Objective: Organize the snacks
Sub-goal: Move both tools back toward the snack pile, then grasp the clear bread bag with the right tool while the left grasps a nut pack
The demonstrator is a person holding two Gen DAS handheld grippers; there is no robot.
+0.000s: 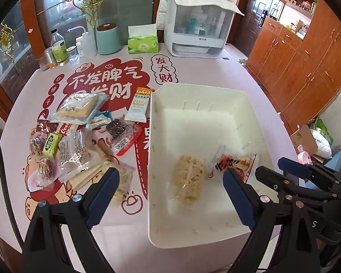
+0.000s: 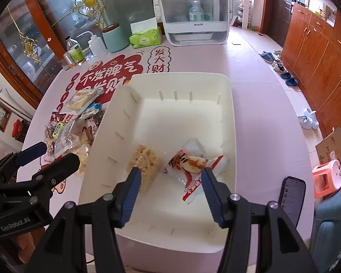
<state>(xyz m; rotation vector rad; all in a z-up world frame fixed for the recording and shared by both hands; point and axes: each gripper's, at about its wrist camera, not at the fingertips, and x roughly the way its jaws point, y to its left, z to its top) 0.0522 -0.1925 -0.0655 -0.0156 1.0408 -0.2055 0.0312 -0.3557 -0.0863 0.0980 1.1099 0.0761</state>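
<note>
A white plastic bin (image 1: 250, 104) (image 2: 227, 84) sits on the table and holds a beige puffed-rice cake in clear wrap (image 1: 189, 179) (image 2: 145, 161) and a red-and-white snack packet (image 1: 236, 166) (image 2: 193, 168). A pile of loose wrapped snacks (image 1: 79, 136) (image 2: 72, 122) lies on the tablecloth left of the bin. My left gripper (image 1: 170, 179) is open and empty, straddling the bin's left wall near its front. My right gripper (image 2: 170, 175) is open and empty above the bin's front part, with the packet between its fingers' lines. Each gripper shows in the other's view.
At the table's far side stand a white lidded cabinet (image 1: 193, 22), a green tissue pack (image 1: 143, 43), a teal canister (image 1: 108, 38) and several bottles (image 1: 59, 50). A phone (image 2: 292, 198) lies at the table's right edge. Wooden cabinets (image 2: 318, 52) and shoes are at right.
</note>
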